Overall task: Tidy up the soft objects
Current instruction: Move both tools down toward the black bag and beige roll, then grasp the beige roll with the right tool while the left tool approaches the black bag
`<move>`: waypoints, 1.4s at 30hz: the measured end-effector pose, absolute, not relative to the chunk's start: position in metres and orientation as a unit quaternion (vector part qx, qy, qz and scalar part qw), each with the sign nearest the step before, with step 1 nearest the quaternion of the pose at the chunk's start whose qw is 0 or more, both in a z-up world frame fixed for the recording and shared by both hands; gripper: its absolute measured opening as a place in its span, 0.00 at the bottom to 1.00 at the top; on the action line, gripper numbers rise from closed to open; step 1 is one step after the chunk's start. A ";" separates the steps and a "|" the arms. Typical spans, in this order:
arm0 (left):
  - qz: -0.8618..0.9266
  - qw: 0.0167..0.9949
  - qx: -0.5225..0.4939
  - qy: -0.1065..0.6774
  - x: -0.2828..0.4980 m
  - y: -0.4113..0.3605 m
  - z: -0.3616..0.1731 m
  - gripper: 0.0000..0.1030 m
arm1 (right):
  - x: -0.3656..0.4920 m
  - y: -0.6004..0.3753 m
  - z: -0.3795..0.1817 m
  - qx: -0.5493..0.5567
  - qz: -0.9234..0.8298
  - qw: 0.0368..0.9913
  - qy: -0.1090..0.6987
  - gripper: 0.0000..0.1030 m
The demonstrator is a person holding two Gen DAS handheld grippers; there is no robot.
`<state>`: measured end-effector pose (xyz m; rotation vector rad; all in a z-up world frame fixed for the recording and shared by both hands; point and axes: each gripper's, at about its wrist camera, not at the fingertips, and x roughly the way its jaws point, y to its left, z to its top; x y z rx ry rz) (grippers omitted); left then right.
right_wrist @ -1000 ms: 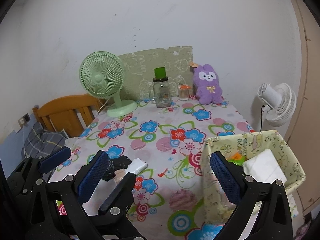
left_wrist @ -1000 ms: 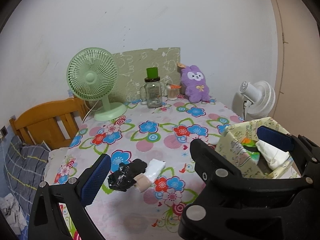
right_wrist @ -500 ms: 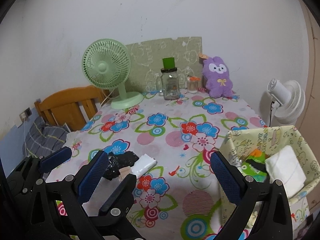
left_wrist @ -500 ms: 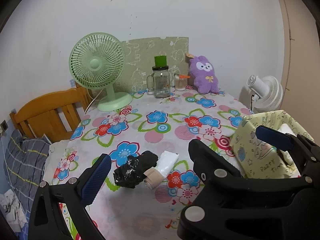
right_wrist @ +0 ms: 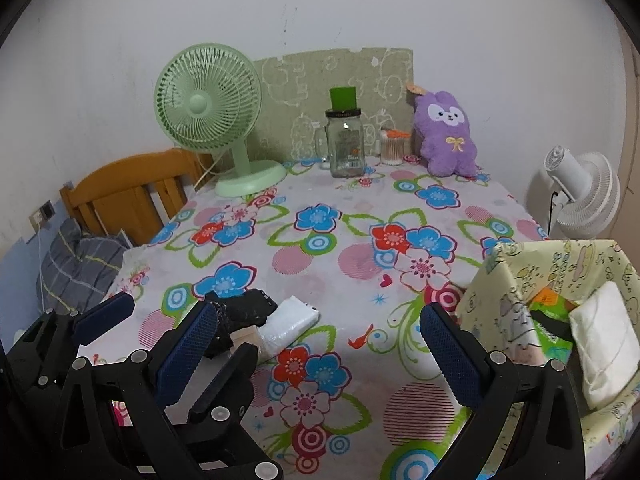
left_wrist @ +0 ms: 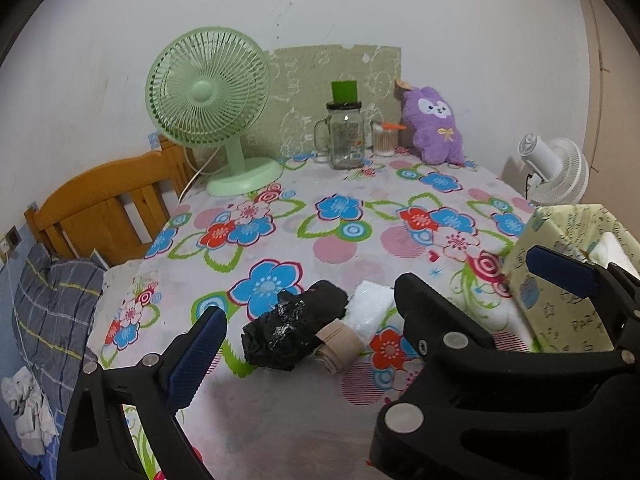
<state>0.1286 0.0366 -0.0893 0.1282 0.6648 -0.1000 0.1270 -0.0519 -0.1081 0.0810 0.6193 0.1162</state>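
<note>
Crumpled shiny black bundle [left_wrist: 294, 330]

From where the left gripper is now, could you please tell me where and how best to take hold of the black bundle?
Grip the black bundle across its narrow middle, coming from above and its near-left side. It lies as a crumpled roll running front-left to back-right; a beige roll and white packet crowd its right side, so that side is blocked. The left gripper is already open wide enough.

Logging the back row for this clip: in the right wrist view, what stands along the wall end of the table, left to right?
Green fan → glass jar → small cup → purple plush.
</note>
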 end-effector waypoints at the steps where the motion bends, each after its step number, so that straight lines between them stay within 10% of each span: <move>1: -0.046 0.941 0.063 0.329 0.131 0.038 -0.092 0.96 | 0.130 -0.051 -0.111 0.039 0.058 0.949 0.308 0.97; 42: -0.014 0.902 0.070 0.425 0.172 0.064 -0.152 0.91 | 0.197 -0.010 -0.183 0.015 0.080 0.900 0.429 0.51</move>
